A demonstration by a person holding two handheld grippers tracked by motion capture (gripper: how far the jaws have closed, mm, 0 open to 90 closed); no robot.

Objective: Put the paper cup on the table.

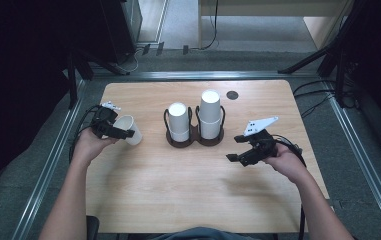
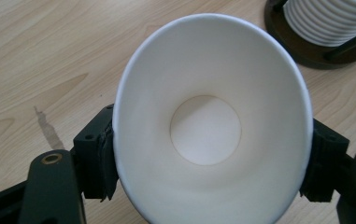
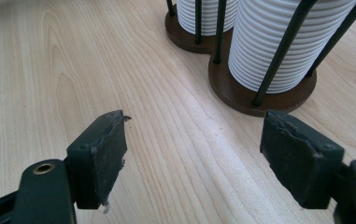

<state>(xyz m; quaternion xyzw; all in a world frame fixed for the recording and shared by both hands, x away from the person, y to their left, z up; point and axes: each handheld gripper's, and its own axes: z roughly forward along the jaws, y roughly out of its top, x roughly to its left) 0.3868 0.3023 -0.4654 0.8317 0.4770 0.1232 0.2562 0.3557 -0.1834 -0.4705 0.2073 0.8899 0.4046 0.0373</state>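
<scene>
A white paper cup lies tilted on its side between the jaws of my left gripper at the table's left, its mouth toward the hand. In the left gripper view the cup is squeezed into an oval and both pads press on its wall, so my left gripper is shut on it. My right gripper hovers right of centre, open and holding nothing. In the right gripper view its jaws stand wide apart around bare wood, and my right gripper points toward the cup holder.
A dark double cup holder stands mid-table with a shorter stack of white cups and a taller stack. A small black disc lies at the back. The wooden table has a metal frame around it.
</scene>
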